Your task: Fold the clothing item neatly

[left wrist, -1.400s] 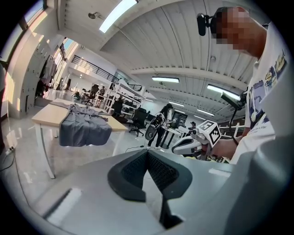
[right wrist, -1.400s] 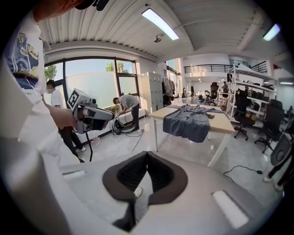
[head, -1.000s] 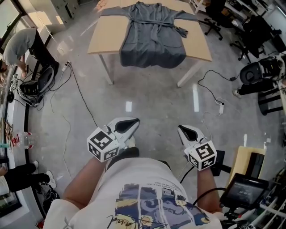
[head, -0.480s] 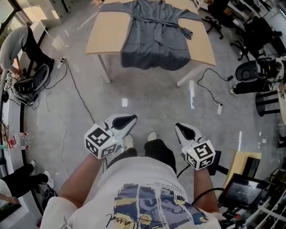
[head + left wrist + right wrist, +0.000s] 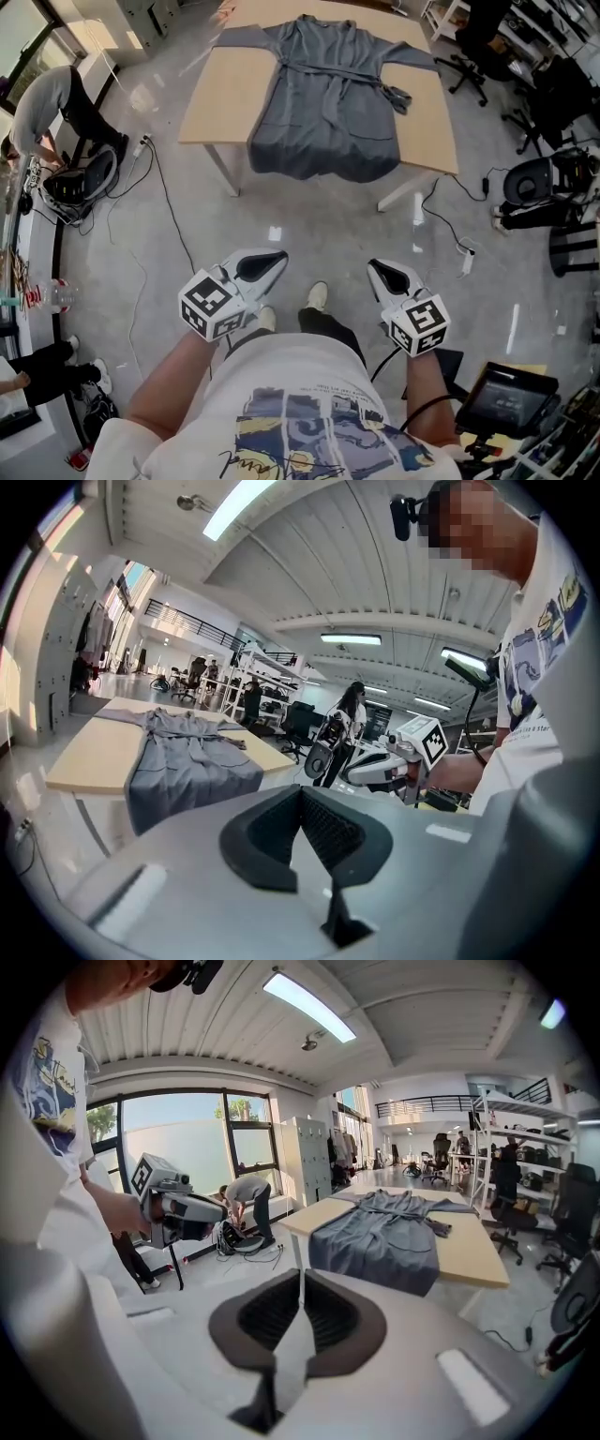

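Left claw (image 5: 277, 255) and right claw (image 5: 375, 267) are closed, empty; grey robe (image 5: 328, 112) lies across table (image 5: 220, 103).

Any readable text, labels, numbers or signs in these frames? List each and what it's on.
No text reads clearly.
T-shirt: cursive line under the graphic print, too blurred to read.
Left marker cube, right marker cube: black-and-white square patterns, no letters.
Screen at lower right: too small to read.
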Available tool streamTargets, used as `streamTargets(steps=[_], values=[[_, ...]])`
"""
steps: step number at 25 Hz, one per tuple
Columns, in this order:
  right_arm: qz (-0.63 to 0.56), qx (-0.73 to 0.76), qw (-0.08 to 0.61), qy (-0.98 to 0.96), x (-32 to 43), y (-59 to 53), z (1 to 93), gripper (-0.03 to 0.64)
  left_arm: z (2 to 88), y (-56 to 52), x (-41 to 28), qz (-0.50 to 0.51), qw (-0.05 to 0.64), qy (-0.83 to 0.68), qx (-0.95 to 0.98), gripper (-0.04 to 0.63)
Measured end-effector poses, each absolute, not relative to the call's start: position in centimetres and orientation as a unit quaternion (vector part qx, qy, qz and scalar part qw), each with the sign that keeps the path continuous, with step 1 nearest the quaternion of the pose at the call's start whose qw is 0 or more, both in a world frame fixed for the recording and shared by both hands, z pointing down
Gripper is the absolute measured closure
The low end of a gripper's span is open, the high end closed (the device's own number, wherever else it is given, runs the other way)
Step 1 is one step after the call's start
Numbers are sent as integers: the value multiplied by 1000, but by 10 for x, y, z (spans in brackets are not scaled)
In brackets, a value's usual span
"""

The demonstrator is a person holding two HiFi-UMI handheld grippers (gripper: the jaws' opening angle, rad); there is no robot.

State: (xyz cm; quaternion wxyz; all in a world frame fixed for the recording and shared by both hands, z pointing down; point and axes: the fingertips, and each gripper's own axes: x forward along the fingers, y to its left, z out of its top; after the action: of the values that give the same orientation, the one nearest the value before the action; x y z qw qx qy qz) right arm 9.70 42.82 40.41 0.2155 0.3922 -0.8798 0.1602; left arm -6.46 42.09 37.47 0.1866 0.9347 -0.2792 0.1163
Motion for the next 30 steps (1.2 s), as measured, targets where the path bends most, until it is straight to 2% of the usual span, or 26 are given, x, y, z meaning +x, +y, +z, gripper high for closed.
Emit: streamTargets(steps=[5,12,30], values=[[150,377,208,-890,144,372,401,609,364,372,-17,119,178,-299,930,592],[164,358,204,-896,168,333,415,600,361,339,2,129,184,-325,919,592],[172,435,221,-856,168,214,412,575,361,194,-23,113,168,-270,941,592]])
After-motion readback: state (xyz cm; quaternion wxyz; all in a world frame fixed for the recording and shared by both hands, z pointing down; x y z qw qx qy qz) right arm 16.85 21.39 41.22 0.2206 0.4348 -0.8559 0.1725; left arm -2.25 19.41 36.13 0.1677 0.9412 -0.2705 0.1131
